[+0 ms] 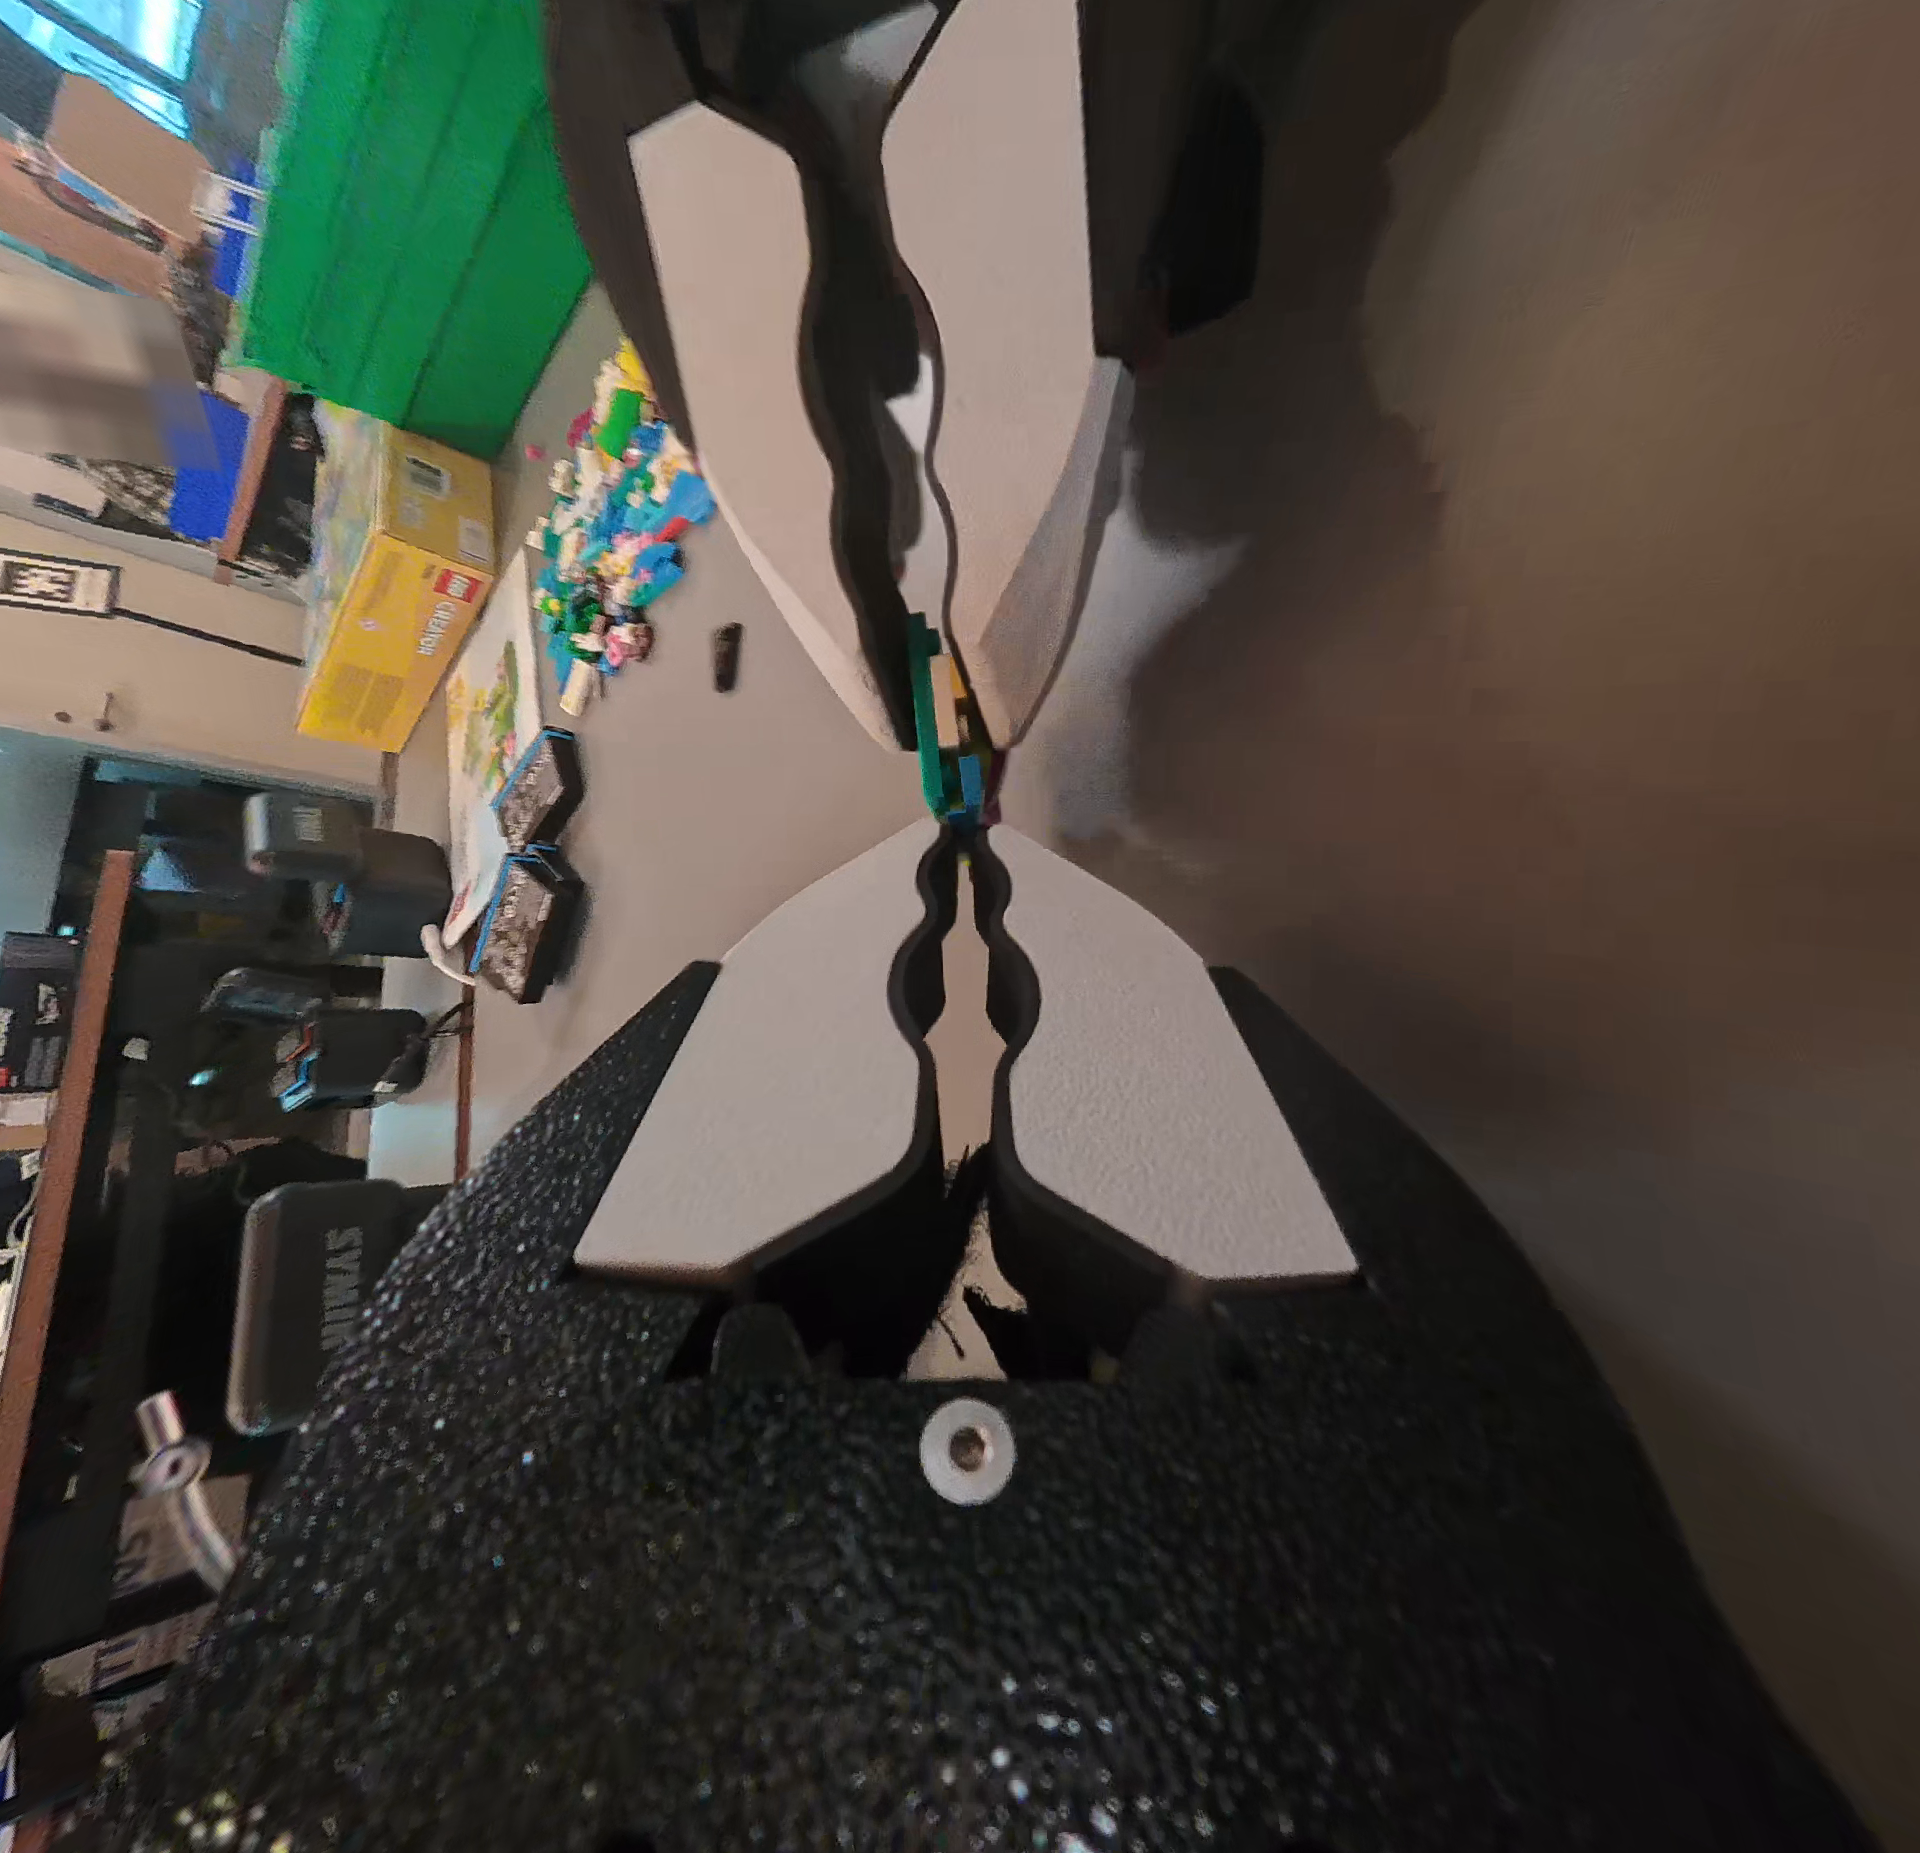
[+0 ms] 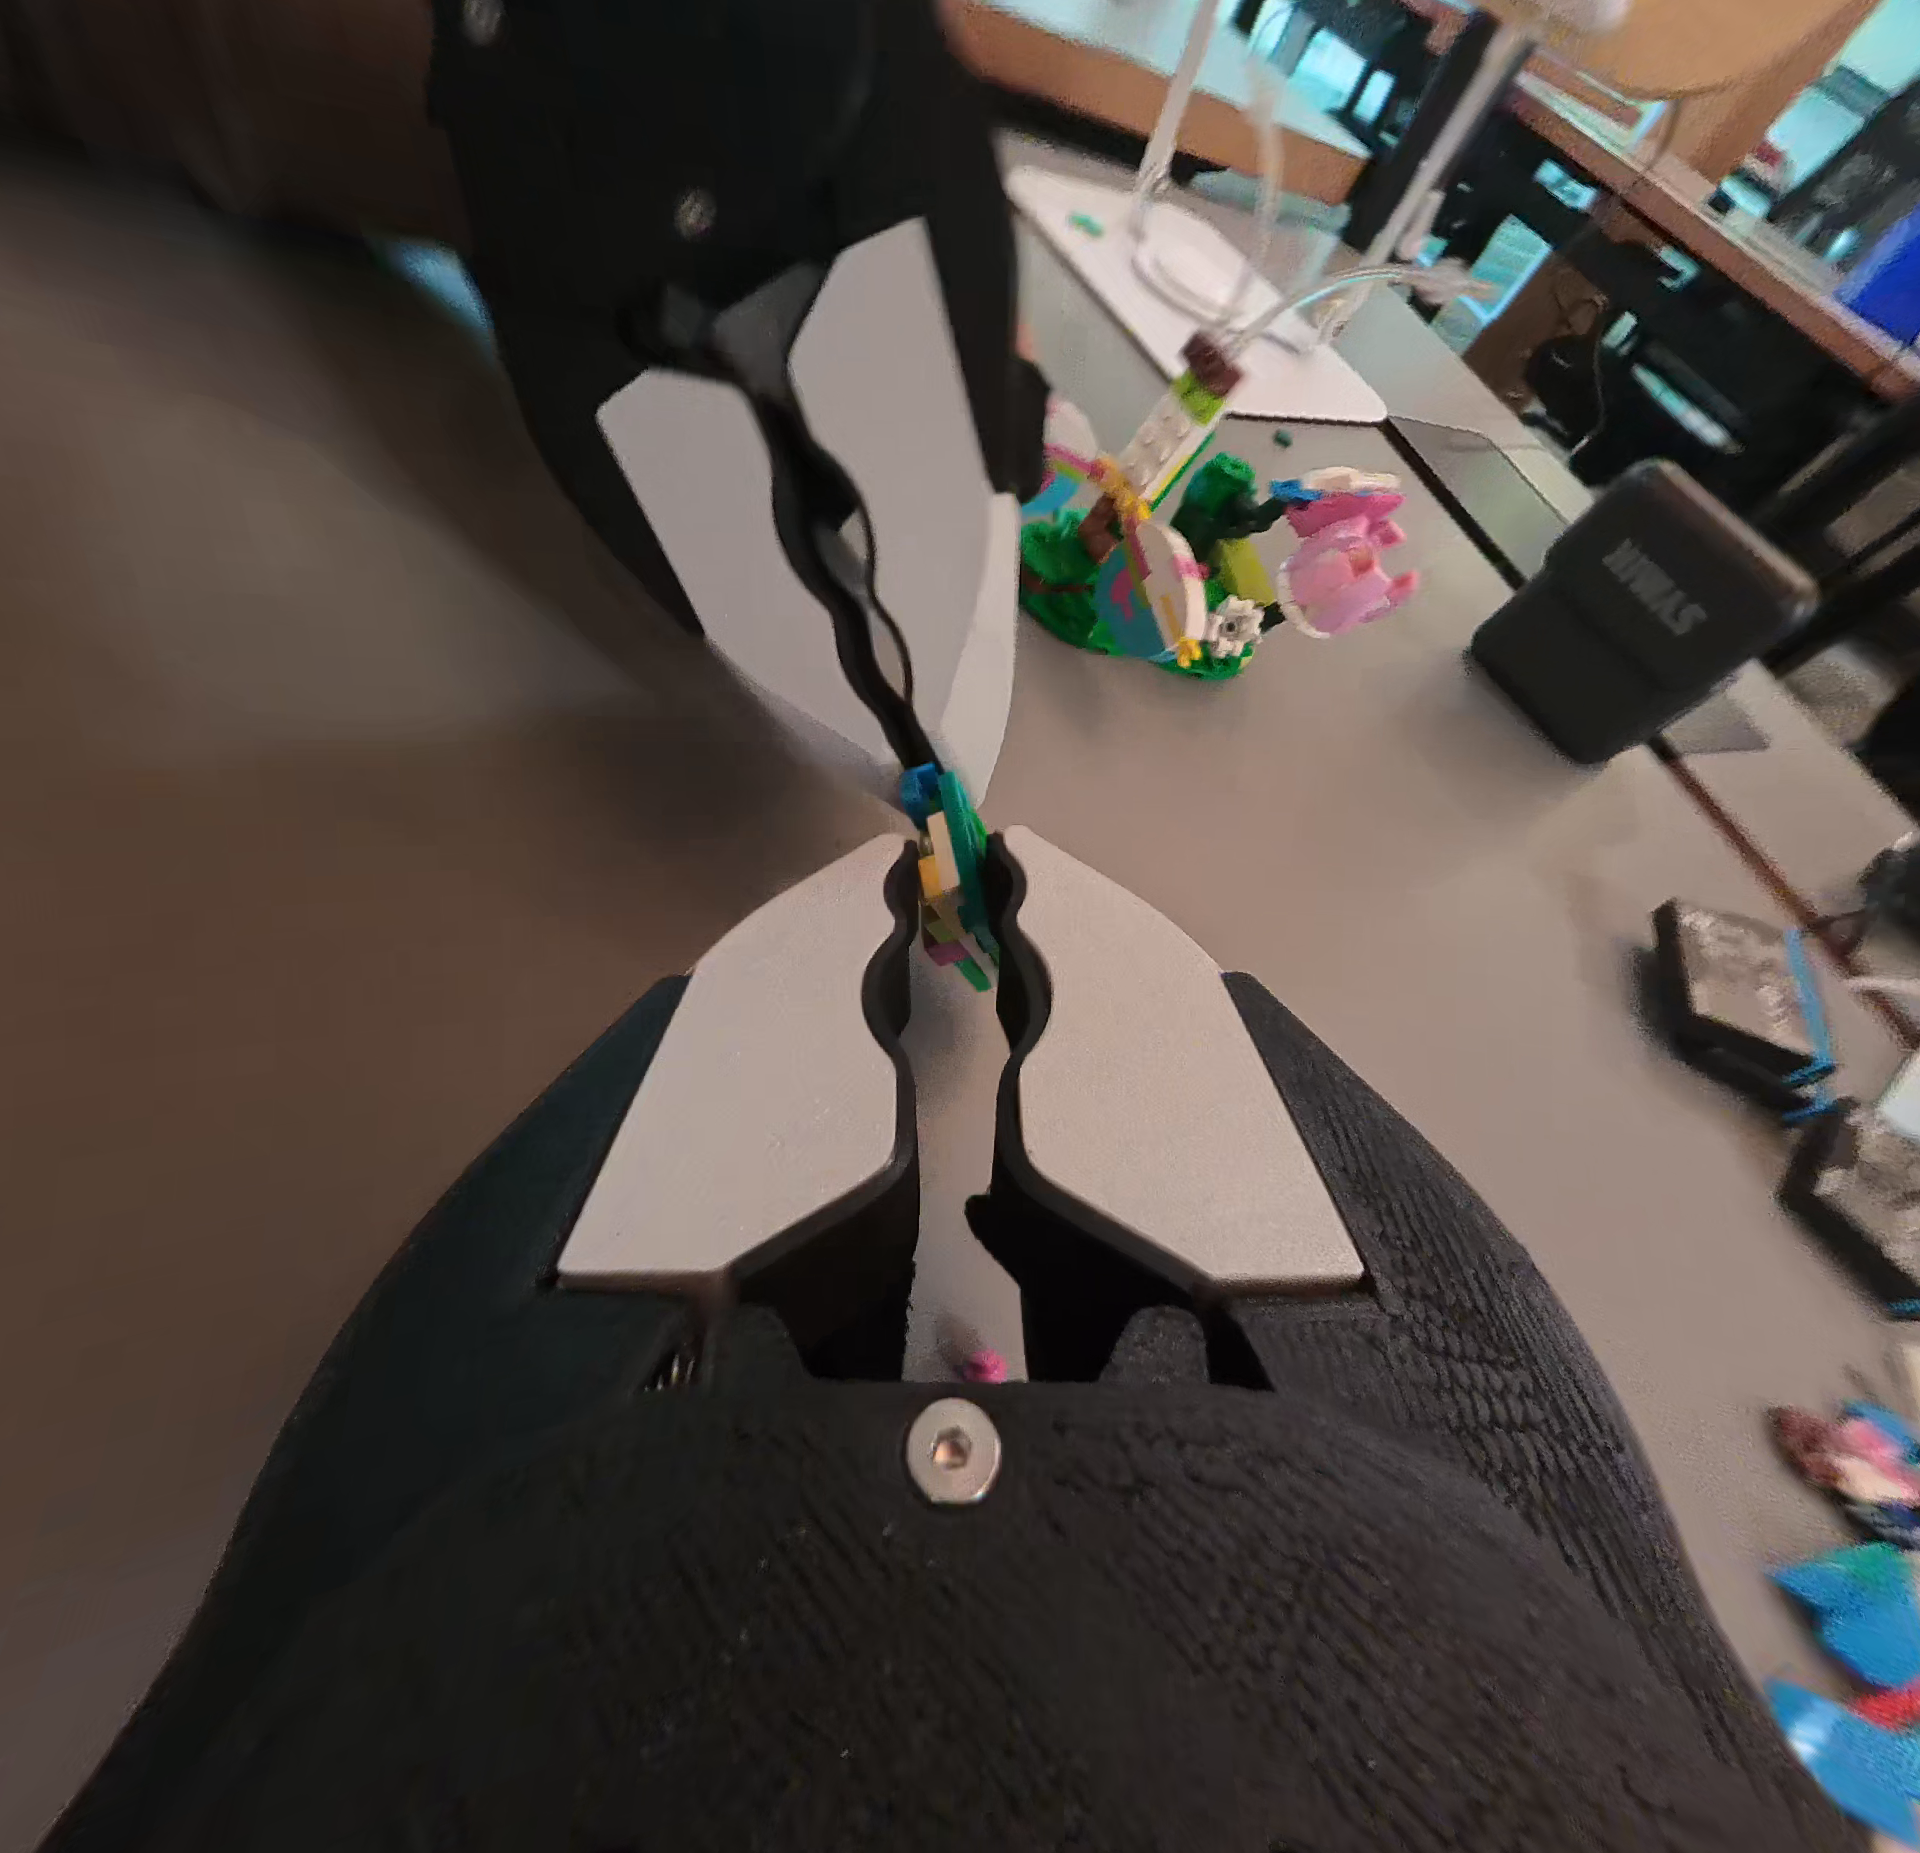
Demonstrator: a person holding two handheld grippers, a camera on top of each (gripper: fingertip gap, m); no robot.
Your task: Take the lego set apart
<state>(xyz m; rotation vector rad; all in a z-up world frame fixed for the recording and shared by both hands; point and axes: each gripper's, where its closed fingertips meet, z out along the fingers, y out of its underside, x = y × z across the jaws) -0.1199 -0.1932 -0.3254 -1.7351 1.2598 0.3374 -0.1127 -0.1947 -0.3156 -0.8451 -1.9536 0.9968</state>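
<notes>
A small lego sub-assembly (image 1: 935, 723) of green, blue and yellow pieces is held in the air between both grippers, above the grey table (image 1: 748, 827). My left gripper (image 1: 961, 847) is shut on its near end. My right gripper (image 2: 951, 853) is shut on the same sub-assembly (image 2: 961, 827). The two grippers meet tip to tip, so each shows in the other's view: the right one (image 1: 951, 738) and the left one (image 2: 930, 759). The rest of the lego set (image 2: 1143, 556), with a green base, wings and a pink flower (image 2: 1340, 556), stands on the table (image 2: 1351, 868) beyond.
A pile of loose bricks (image 1: 613, 546), a yellow box (image 1: 395, 598), a booklet (image 1: 488, 723) and a green bin (image 1: 416, 172) lie on the table. Black boxes (image 1: 530, 847) and a black case (image 2: 1642, 608) stand nearby. Loose pieces (image 2: 1849, 1616) lie at the right.
</notes>
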